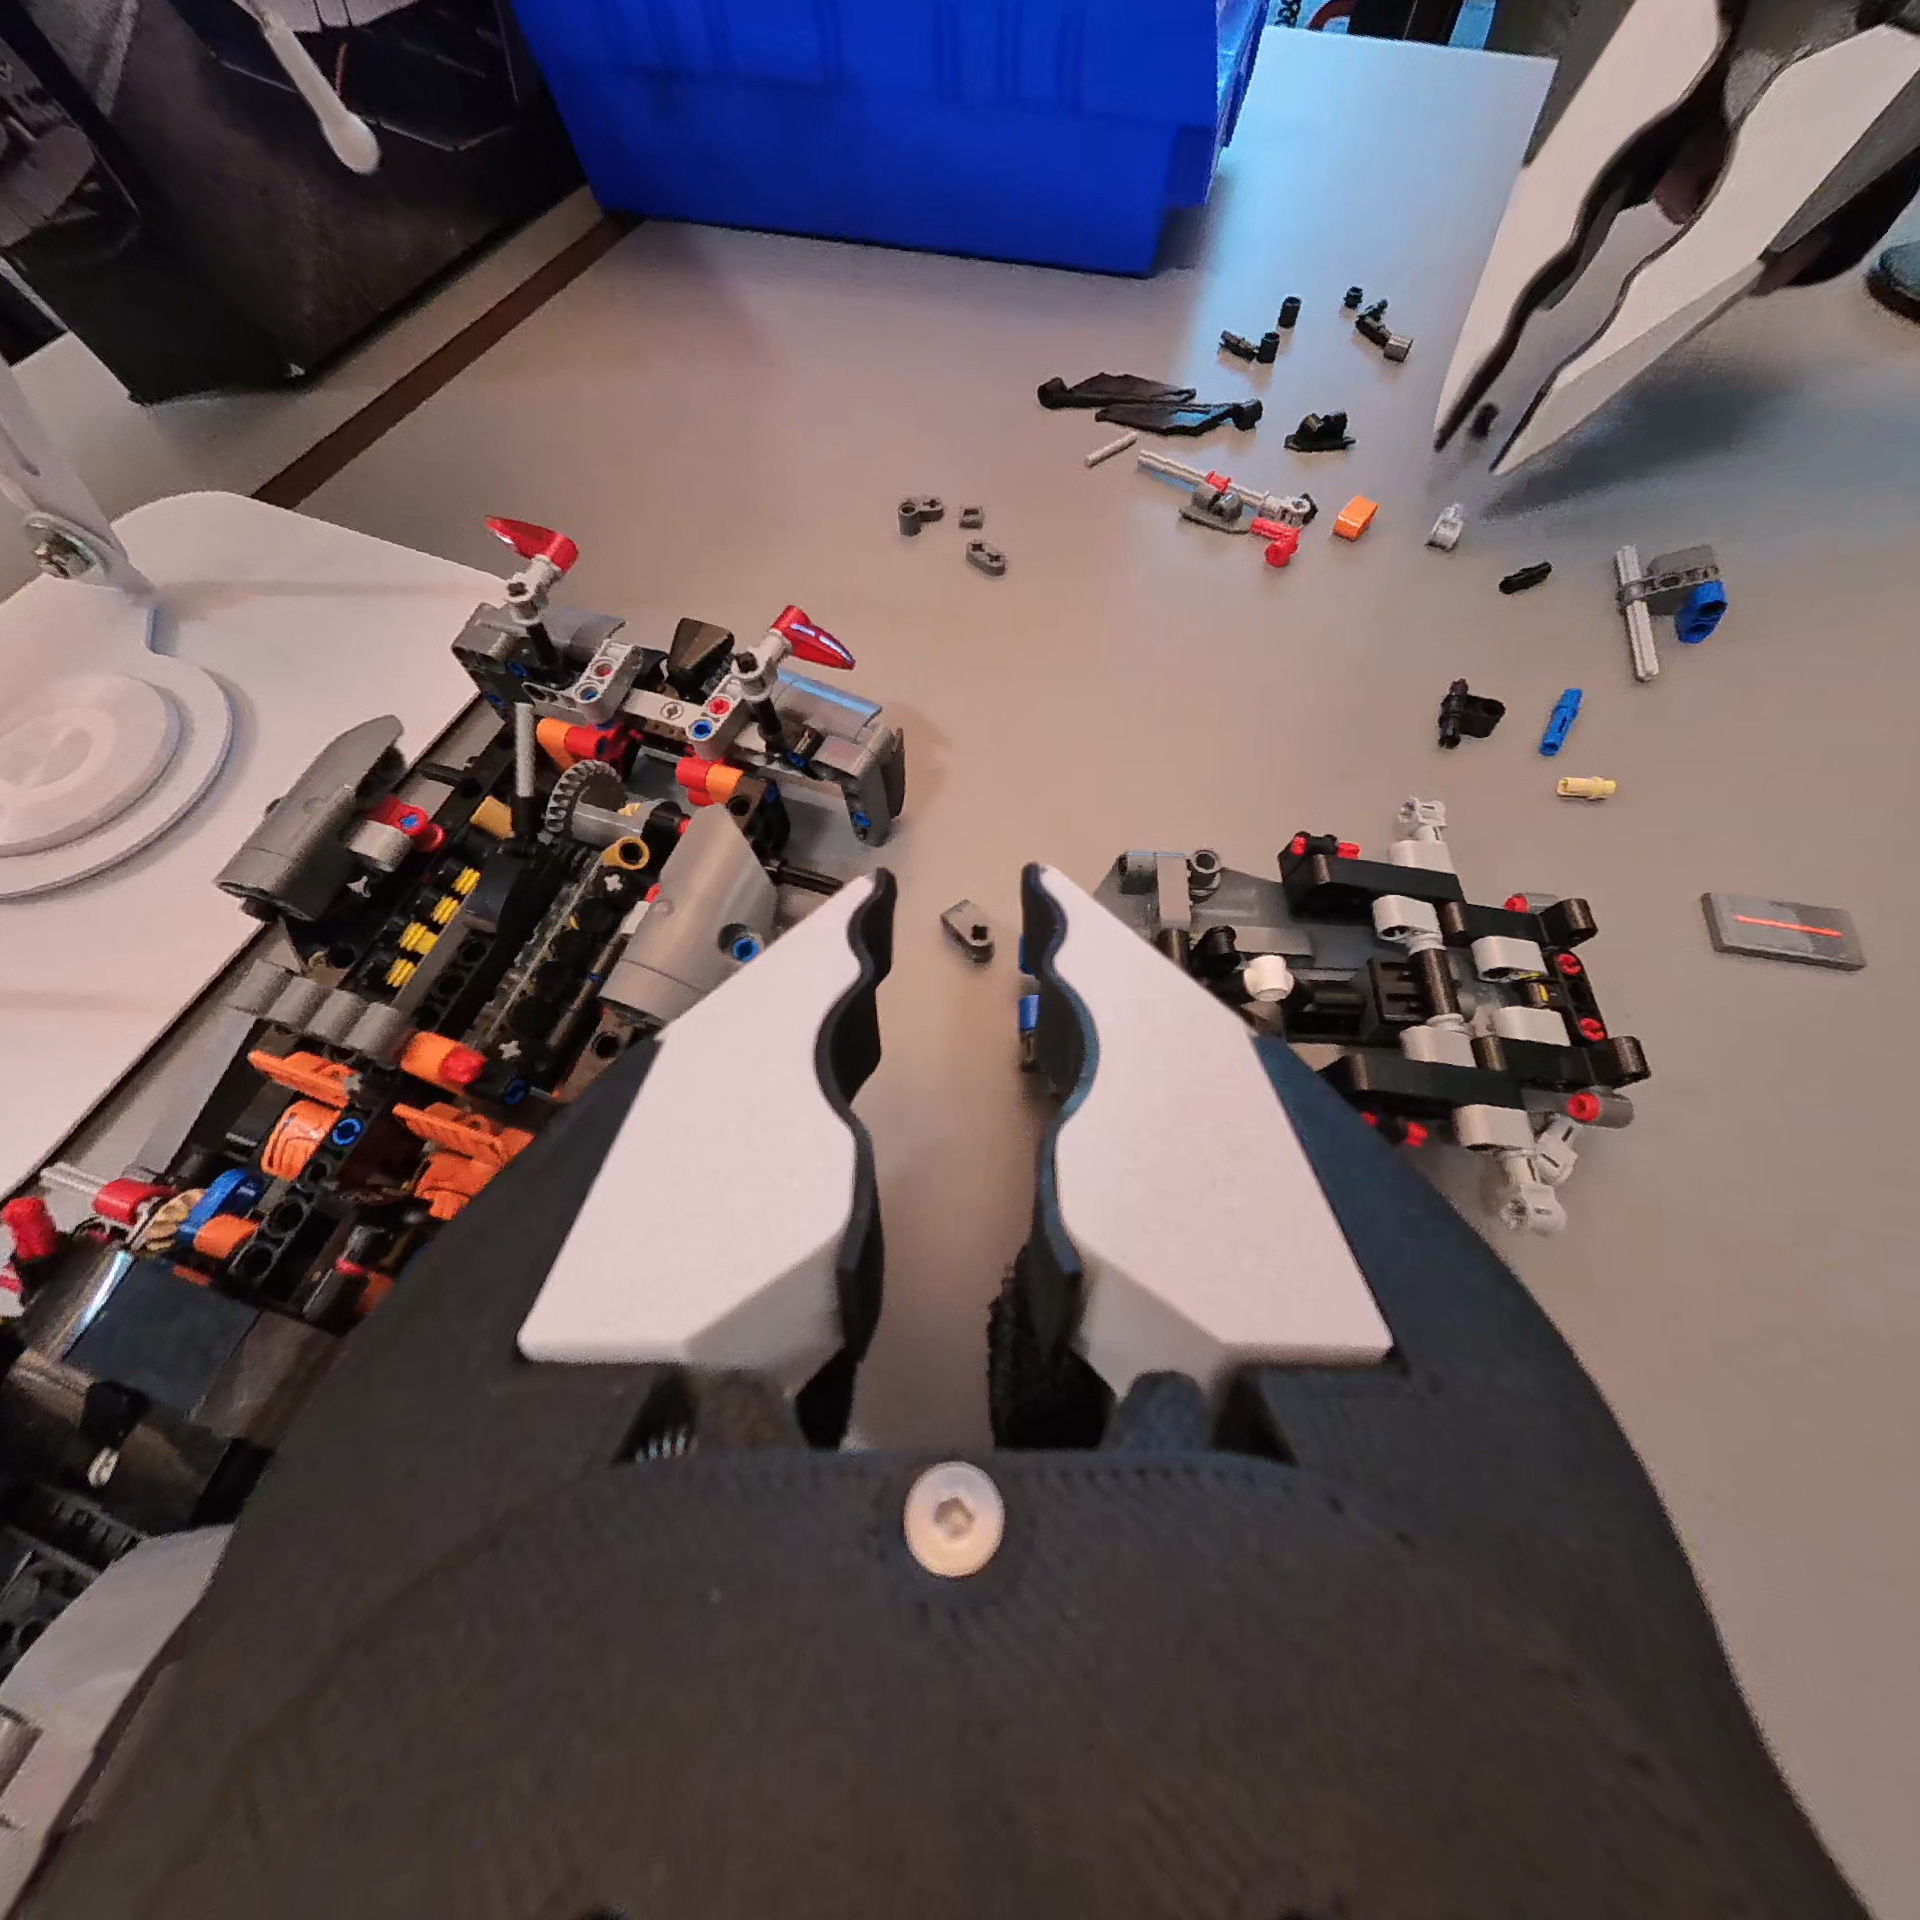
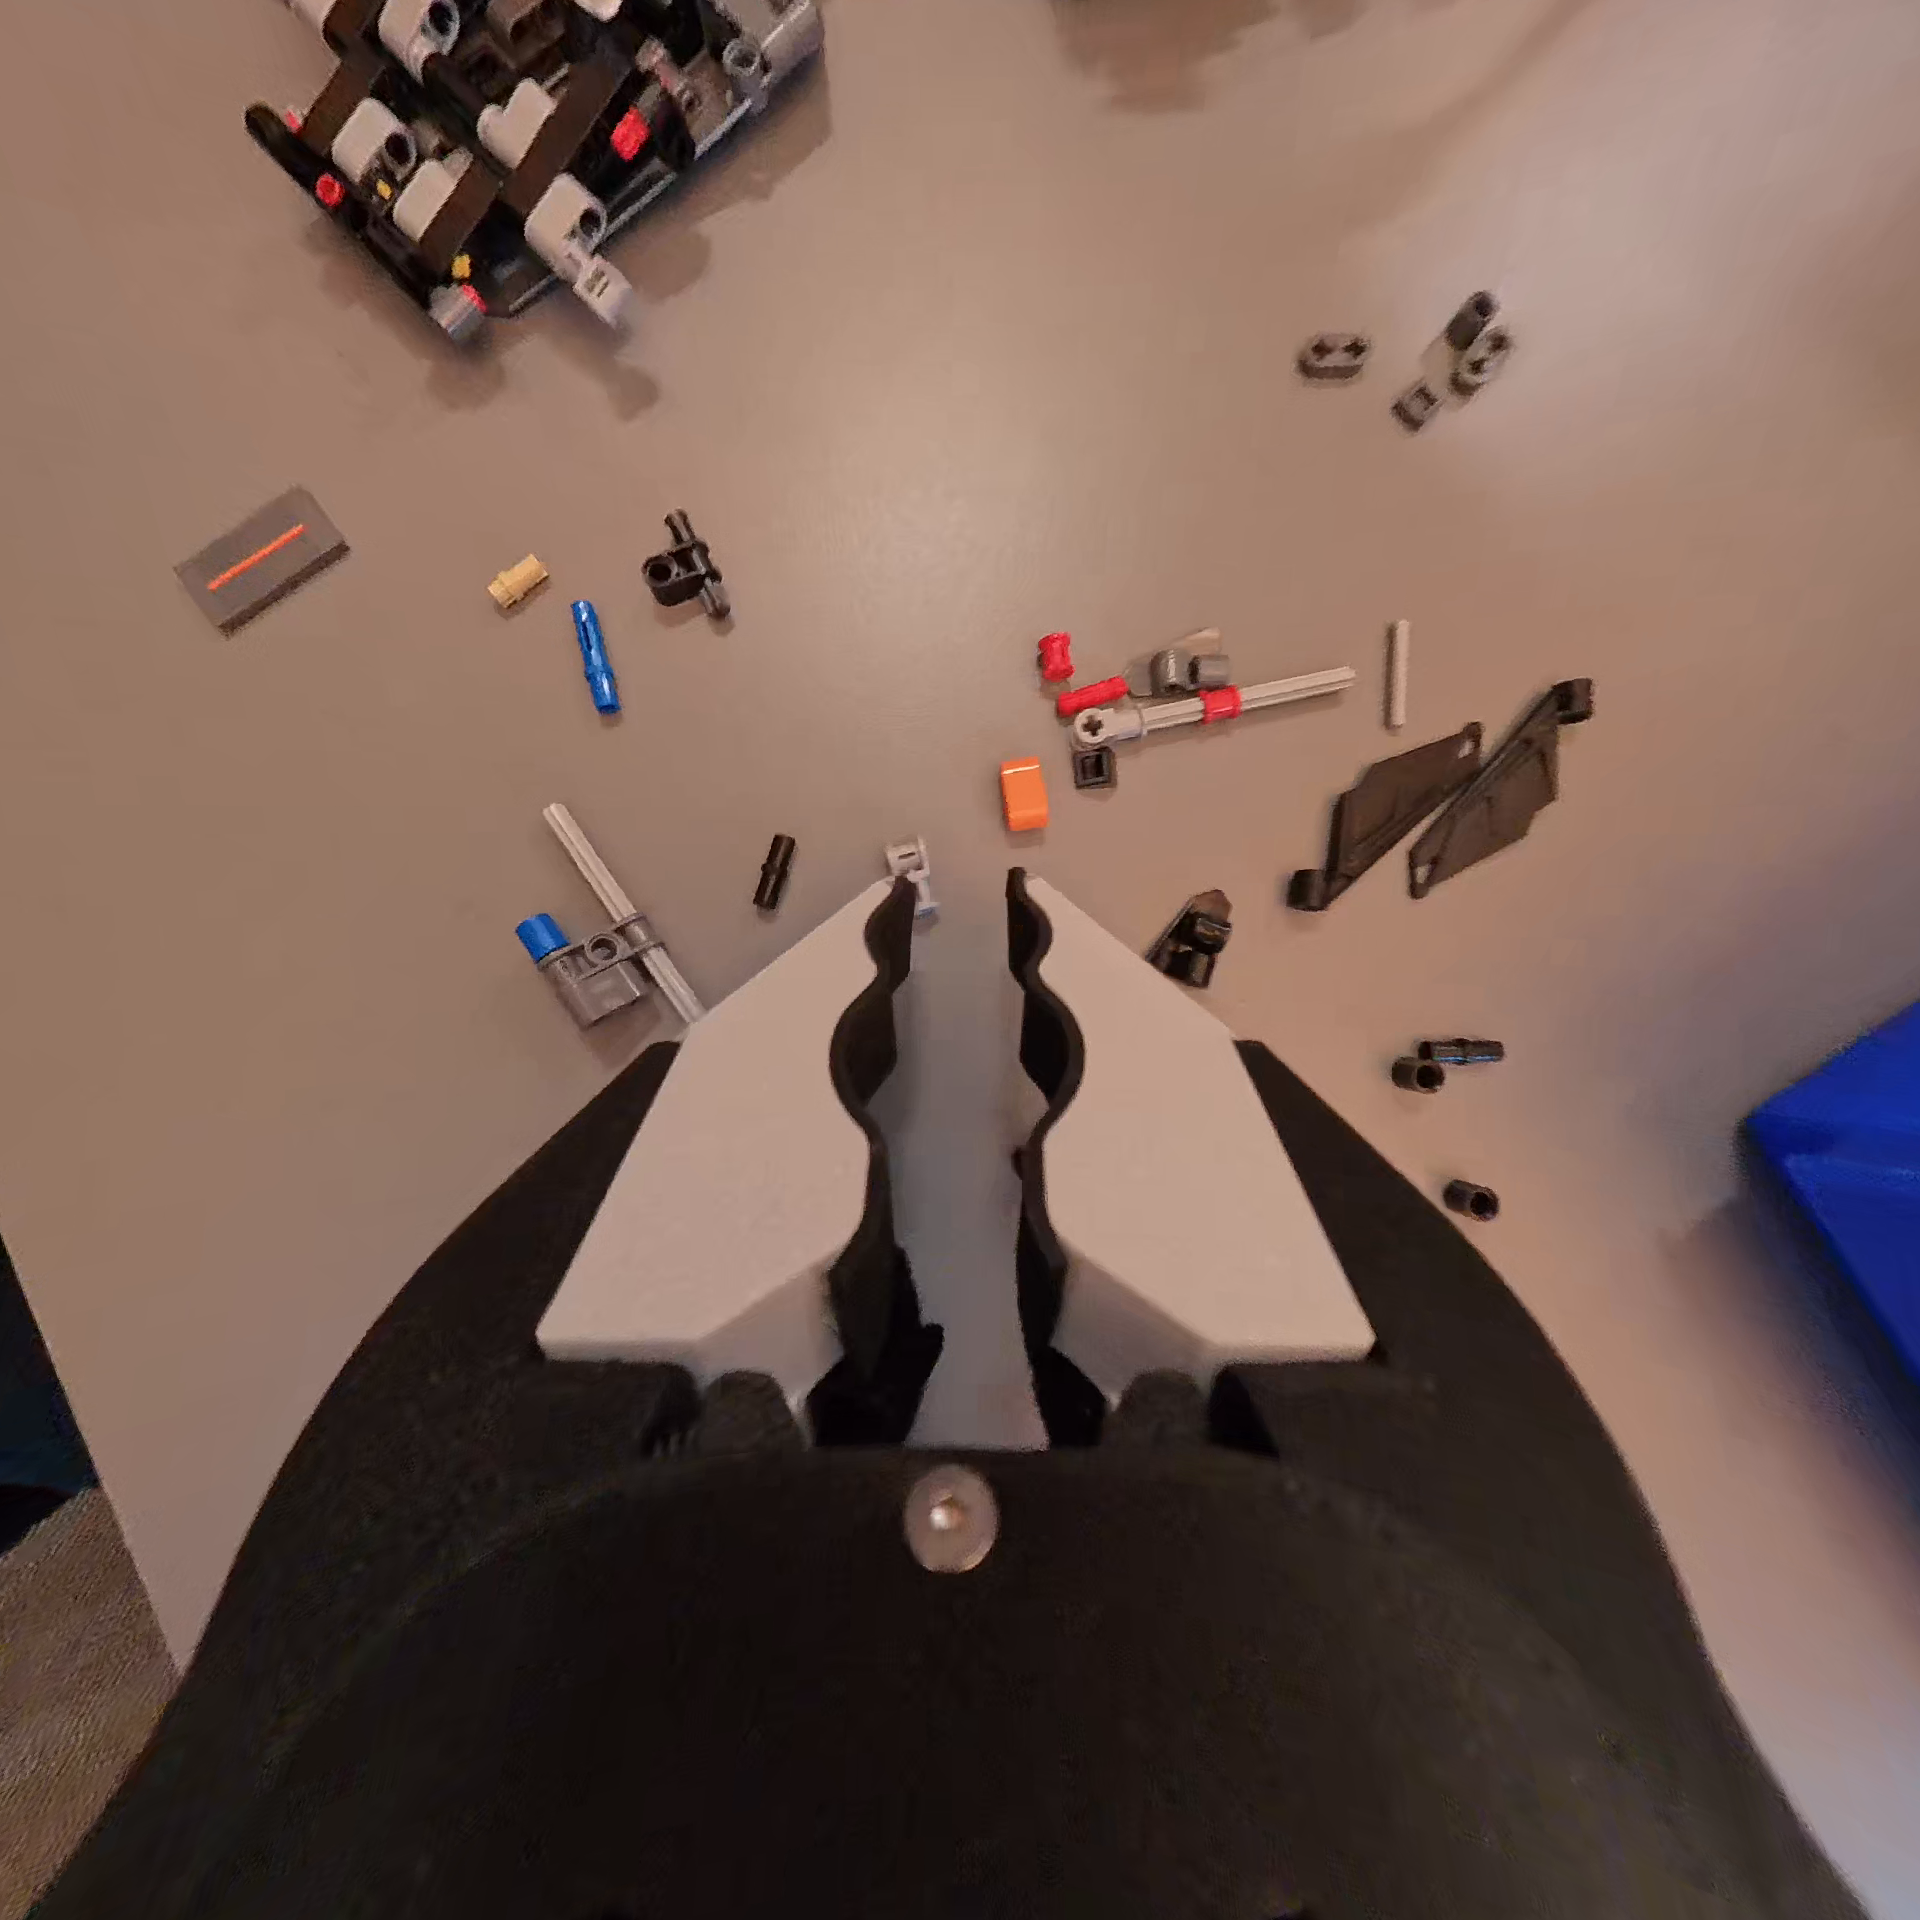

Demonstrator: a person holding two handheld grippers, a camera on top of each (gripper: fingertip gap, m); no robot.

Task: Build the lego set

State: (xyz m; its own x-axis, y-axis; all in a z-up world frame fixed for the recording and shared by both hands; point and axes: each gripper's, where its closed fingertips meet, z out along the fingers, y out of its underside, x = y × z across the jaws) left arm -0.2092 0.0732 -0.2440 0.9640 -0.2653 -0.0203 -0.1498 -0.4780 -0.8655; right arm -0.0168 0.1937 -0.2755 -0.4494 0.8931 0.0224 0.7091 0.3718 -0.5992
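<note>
My left gripper (image 1: 956, 883) is open and empty, low over the table between the big vehicle build (image 1: 540, 883) on its left and a black and grey sub-assembly (image 1: 1434, 997) on its right. A small dark grey connector (image 1: 968, 928) lies just ahead of its tips. My right gripper (image 2: 958, 881) is open and empty above scattered loose parts. A small light grey connector with a blue end (image 2: 912, 871) lies at its left fingertip. The right gripper also shows in the left wrist view (image 1: 1475, 436), at the upper right. The sub-assembly shows in the right wrist view (image 2: 499, 156), at the top left.
Loose parts lie around: an orange piece (image 2: 1023, 795), a red and grey axle assembly (image 2: 1174, 696), black panels (image 2: 1455, 800), a blue pin (image 2: 594, 657), a dark tile with a red line (image 2: 260, 561). A blue bin (image 1: 883, 114) stands at the back. A white stand base (image 1: 94, 727) sits left. My left tips are roughly 5 cm from the small dark grey connector (image 1: 968, 928).
</note>
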